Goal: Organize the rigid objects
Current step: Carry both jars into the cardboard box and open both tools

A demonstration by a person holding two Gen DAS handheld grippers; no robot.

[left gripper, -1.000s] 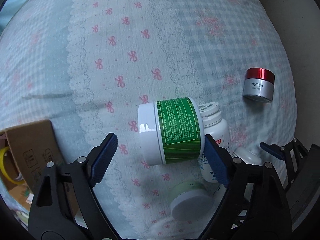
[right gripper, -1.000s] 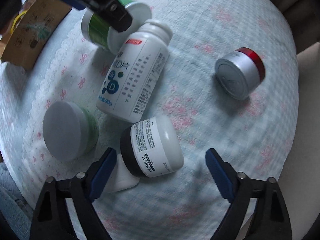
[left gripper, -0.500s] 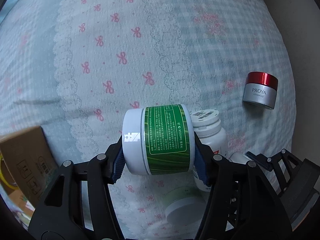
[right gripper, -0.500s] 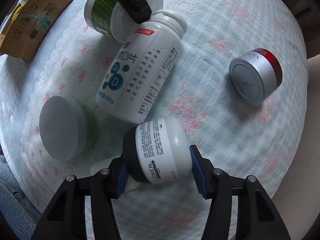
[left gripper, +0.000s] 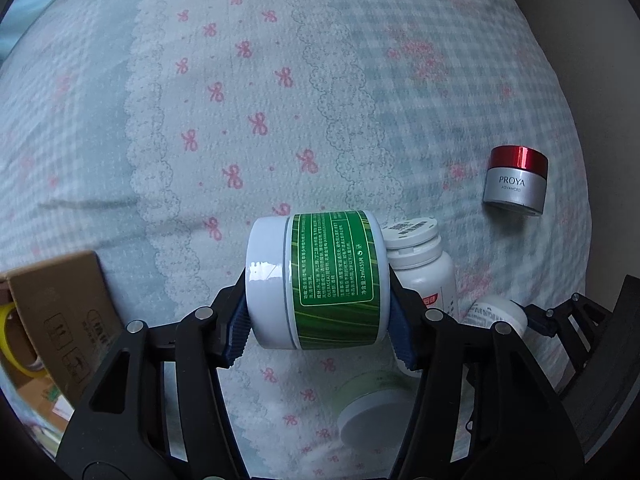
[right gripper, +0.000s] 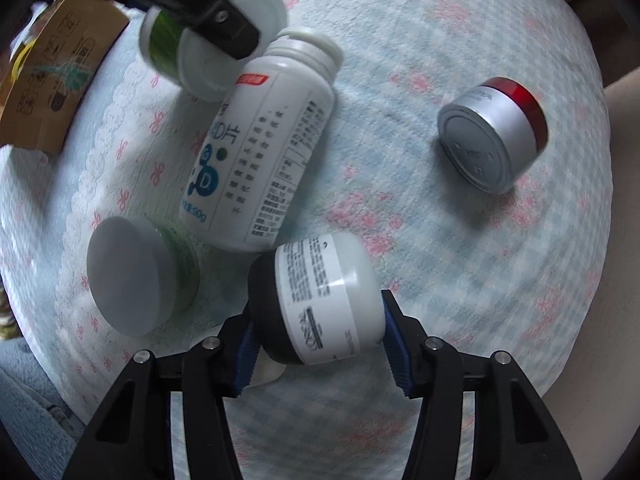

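My left gripper is shut on a white jar with a green label, held sideways just above the bedsheet. It shows in the right wrist view too. My right gripper is shut on a white jar with a black lid, also sideways. A white pill bottle lies on its side between them, also in the left wrist view. A low green jar with a white lid lies to the left. A silver jar with a red lid lies to the right.
A pale checked bedsheet with pink bows covers the surface. A cardboard box with a yellow tape roll sits at the left edge. The sheet's right edge drops off near the silver jar.
Both grippers closed: the left on the green-label jar, the right on the black-lidded jar. Both jars have since risen slightly off the sheet.
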